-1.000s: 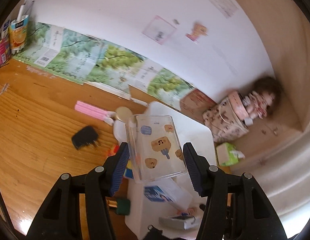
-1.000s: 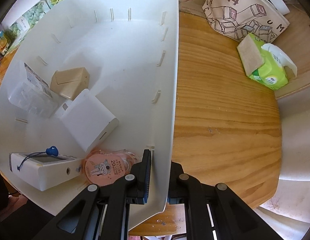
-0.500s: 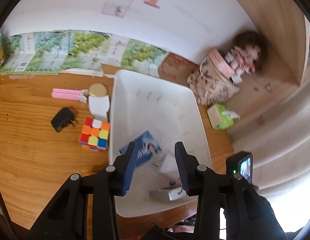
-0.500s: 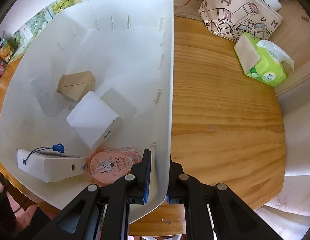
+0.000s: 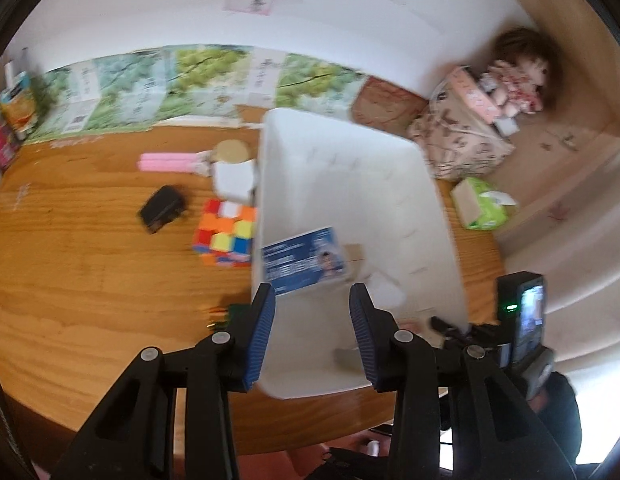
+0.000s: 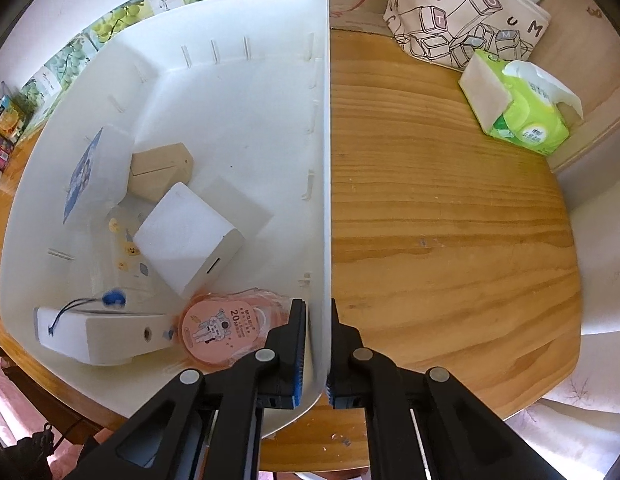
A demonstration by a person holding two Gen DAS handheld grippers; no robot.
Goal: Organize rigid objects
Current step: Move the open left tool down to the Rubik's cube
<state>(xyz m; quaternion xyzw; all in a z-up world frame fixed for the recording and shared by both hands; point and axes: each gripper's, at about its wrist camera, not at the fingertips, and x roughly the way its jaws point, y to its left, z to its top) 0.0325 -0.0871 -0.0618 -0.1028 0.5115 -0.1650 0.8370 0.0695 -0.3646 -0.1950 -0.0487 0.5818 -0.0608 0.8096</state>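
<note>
A white bin (image 6: 246, 92) stands on the wooden table; it also shows in the left wrist view (image 5: 350, 176). My right gripper (image 6: 317, 344) is shut on the bin's right wall near its front corner. Inside lie a white box (image 6: 186, 236), a tan box (image 6: 162, 170), a blue-labelled clear box (image 6: 98, 168), a pink tape roll (image 6: 218, 328), a white case (image 6: 98, 330) and a clear cup with bear prints (image 6: 126, 256). My left gripper (image 5: 312, 332) is open and empty above the bin's front left part. A colour cube (image 5: 226, 236) lies left of the bin.
On the table left of the bin lie a black charger (image 5: 162, 208), a pink item (image 5: 166, 162), a white block (image 5: 234, 180) and a round lid (image 5: 232, 151). A green tissue pack (image 6: 518, 108) and a printed bag (image 6: 466, 20) sit right of the bin.
My left gripper held the clear bear cup a second ago; it has let it go into the bin and is now open above it. My right gripper has kept its hold on the bin wall.
</note>
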